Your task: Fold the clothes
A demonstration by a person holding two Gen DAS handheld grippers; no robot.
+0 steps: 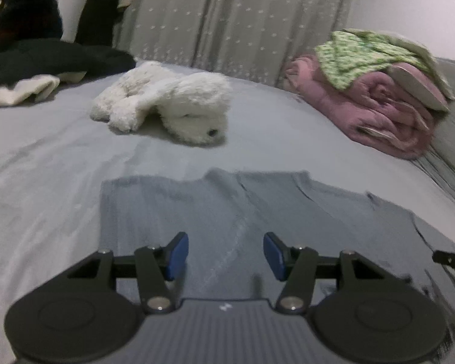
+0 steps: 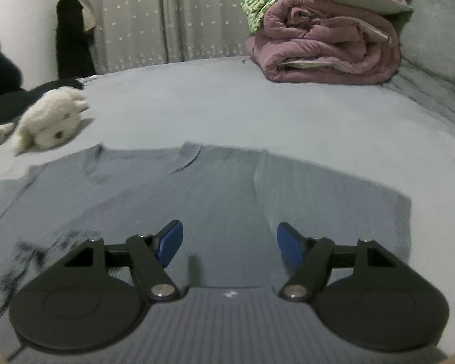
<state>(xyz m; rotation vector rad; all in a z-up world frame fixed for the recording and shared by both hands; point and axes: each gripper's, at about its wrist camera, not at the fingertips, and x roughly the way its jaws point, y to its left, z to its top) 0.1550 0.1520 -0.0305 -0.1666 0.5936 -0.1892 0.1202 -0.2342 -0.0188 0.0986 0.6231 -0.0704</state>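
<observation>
A grey-blue knit top [image 1: 227,209] lies flat on the pale grey bed sheet [image 1: 45,163], its neckline toward the far side. It also shows in the right wrist view [image 2: 215,188], with dark print at its left part. My left gripper [image 1: 226,256] is open and empty, hovering over the top's left half. My right gripper [image 2: 229,248] is open and empty, hovering over the top's right half. A tip of the right gripper [image 1: 449,257] shows at the right edge of the left wrist view.
A white plush dog [image 1: 166,106] lies on the bed beyond the top, also in the right wrist view [image 2: 48,124]. A rolled pink quilt [image 2: 324,42] with a green patterned cloth [image 1: 364,57] sits far right. Dark clothes [image 1: 45,60] lie far left. A grey curtain [image 2: 142,15] hangs behind.
</observation>
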